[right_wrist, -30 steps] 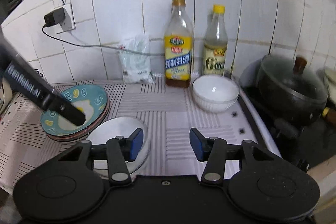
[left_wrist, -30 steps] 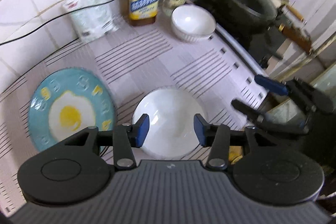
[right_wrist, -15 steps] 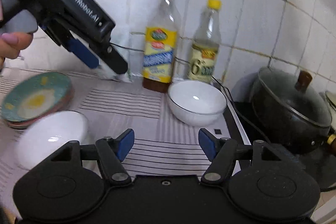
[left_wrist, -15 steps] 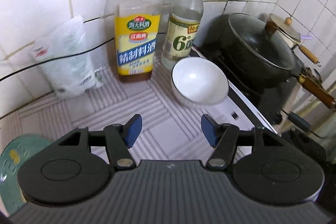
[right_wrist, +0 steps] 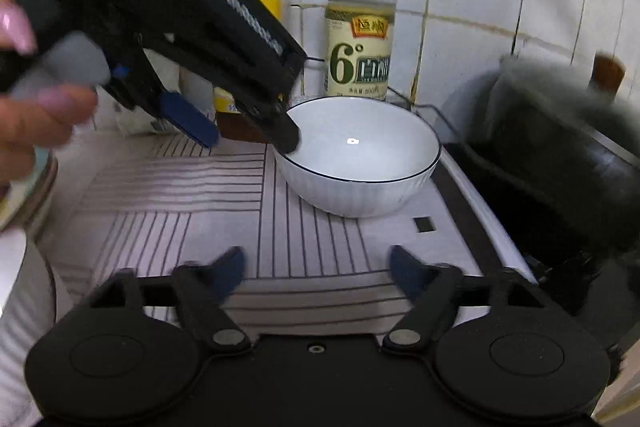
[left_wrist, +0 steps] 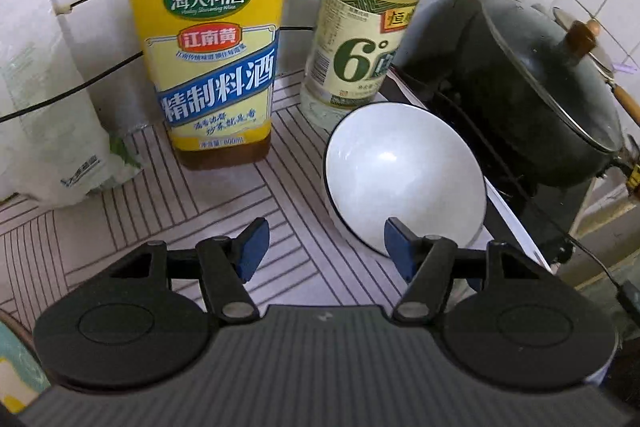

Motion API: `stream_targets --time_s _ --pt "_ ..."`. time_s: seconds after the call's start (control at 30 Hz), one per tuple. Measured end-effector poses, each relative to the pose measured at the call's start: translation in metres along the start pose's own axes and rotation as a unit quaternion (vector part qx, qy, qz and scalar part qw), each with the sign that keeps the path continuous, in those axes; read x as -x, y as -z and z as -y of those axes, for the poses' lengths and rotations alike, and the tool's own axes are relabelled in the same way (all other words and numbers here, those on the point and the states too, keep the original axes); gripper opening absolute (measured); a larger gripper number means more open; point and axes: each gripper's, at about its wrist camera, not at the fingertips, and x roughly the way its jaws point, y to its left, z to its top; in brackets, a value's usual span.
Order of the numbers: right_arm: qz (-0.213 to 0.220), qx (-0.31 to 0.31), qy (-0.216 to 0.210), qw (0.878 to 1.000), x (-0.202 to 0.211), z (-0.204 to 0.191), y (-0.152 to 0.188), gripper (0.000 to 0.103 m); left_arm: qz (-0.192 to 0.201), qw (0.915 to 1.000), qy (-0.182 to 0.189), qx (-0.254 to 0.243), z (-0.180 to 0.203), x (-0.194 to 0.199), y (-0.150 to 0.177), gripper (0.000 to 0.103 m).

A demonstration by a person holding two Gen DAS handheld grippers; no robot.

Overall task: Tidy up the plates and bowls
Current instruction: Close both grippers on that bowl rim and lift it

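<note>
The left gripper [right_wrist: 248, 135] stands released, one finger over the near rim of the white ribbed bowl with a thin dark rim line [right_wrist: 360, 155], centre frame on the striped cloth [right_wrist: 180, 195]. The right gripper [right_wrist: 316, 271], lower frame, is opening, nothing between its jaws.

Two bottles [left_wrist: 218, 67] by tiled wall, lidded black pot [left_wrist: 536, 95] beside them.
</note>
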Motion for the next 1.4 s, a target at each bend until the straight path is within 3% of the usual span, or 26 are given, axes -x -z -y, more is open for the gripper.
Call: stream_targets --time_s 0.17,0.33,0.47,0.67,0.87,1.4 --pt "0.003 -0.01 0.004 1.0 -0.013 0.003 -0.006 0.092 -0.011 0.9999 0.009 0.01 -0.004 -0.013 -0.006 0.058" --pt "-0.001 0.001 0.016 1.0 -0.026 0.002 -0.011 0.092 -0.007 0.9999 0.0 0.012 -0.009 -0.027 -0.012 0.042" --pt "-0.006 0.006 0.026 1.0 -0.037 0.001 -0.015 0.092 -0.003 0.9995 0.021 0.023 -0.015 -0.029 -0.012 0.031" --pt "-0.007 -0.018 0.025 1.0 -0.046 0.008 -0.021 0.092 0.009 0.9992 0.038 0.001 -0.008 -0.031 -0.007 0.015" --pt "0.004 -0.034 0.032 0.999 -0.044 0.01 -0.026 0.089 -0.003 0.9976 0.013 -0.068 0.01 -0.027 -0.001 0.016" --pt "0.021 0.007 0.032 0.999 -0.001 -0.017 -0.033 0.089 0.004 0.9962 0.022 -0.084 0.007 0.032 0.013 0.017"
